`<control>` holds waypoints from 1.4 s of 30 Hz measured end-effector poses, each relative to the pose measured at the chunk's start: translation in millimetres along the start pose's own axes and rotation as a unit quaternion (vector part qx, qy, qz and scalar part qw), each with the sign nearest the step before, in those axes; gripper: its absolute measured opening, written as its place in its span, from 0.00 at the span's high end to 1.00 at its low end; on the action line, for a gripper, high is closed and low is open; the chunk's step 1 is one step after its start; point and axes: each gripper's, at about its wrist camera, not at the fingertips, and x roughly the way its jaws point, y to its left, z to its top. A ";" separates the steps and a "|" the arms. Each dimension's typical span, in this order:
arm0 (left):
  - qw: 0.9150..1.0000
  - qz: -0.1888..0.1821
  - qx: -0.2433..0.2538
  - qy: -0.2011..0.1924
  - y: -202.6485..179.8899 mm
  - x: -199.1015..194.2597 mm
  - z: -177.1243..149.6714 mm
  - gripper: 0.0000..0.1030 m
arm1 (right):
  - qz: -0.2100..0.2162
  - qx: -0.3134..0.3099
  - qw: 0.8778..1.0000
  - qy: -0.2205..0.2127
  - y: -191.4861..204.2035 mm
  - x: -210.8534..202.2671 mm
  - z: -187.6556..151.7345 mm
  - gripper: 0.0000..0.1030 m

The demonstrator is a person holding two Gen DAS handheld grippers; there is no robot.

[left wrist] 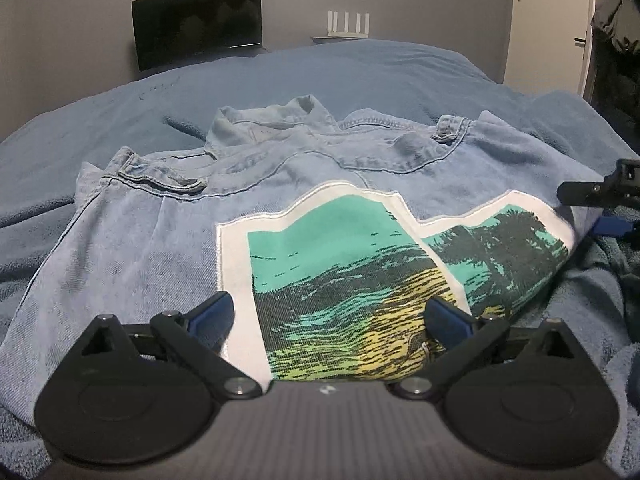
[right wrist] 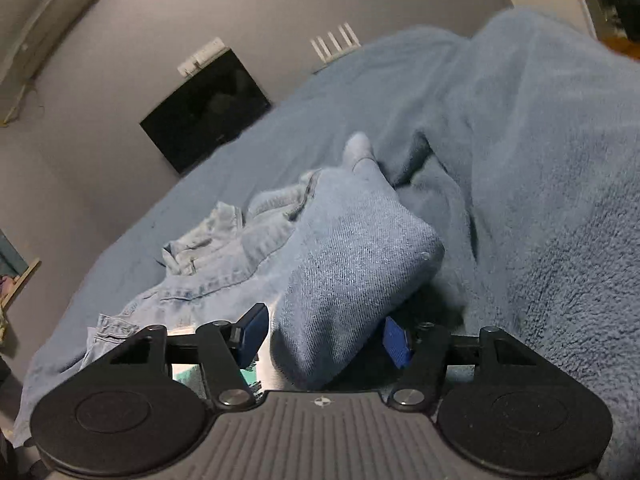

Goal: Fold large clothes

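Note:
A light blue denim jacket (left wrist: 160, 208) lies back up on the bed, collar at the far side, with a white patch printed in teal and yellow (left wrist: 340, 264). My left gripper (left wrist: 328, 320) is open over the near part of the patch, its jaws wide apart. My right gripper (right wrist: 324, 340) is open around a folded edge of the jacket (right wrist: 352, 264), with cloth between the blue pads (right wrist: 396, 340). The right gripper also shows at the right edge of the left wrist view (left wrist: 600, 200), at the jacket's right side.
A blue fleece blanket (left wrist: 360, 72) covers the bed and bunches up high at the right (right wrist: 540, 160). A dark monitor (left wrist: 198, 20) and a white router (left wrist: 348, 24) stand by the grey wall beyond the bed. A door (left wrist: 548, 20) is at the far right.

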 end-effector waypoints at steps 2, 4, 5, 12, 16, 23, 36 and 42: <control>1.000 0.001 0.001 0.000 -1.2 2.0 0.2 0.00 | -0.007 0.034 0.999 0.017 -7.9 9.5 -1.0 0.32; 1.000 0.001 0.003 0.000 -1.8 3.0 -0.1 0.00 | -0.009 0.092 0.995 0.034 -21.7 23.1 -1.6 0.31; 1.000 0.001 0.002 -0.001 -1.4 2.8 -0.3 0.00 | -0.011 0.115 0.993 0.034 -26.2 29.2 -1.4 0.28; 0.999 0.014 0.006 -0.031 -4.0 -8.8 1.0 0.00 | -0.023 0.108 0.994 -0.020 -8.4 32.9 7.9 0.48; 0.998 0.007 0.015 -0.063 -17.5 -13.8 15.4 0.00 | -0.012 0.083 0.996 -0.030 -2.7 27.8 4.3 0.48; 0.986 -0.121 -0.106 0.035 -33.3 31.7 114.1 0.00 | -0.013 0.087 0.996 -0.010 -8.8 42.2 3.0 0.35; 0.967 -0.146 -0.049 0.200 -154.5 158.4 234.5 0.00 | 0.014 0.035 0.999 -0.021 -4.2 31.9 11.0 0.38; 0.959 -0.080 0.055 0.265 -210.5 200.3 243.3 0.00 | 0.026 -0.025 0.999 -0.041 8.4 25.0 8.2 0.39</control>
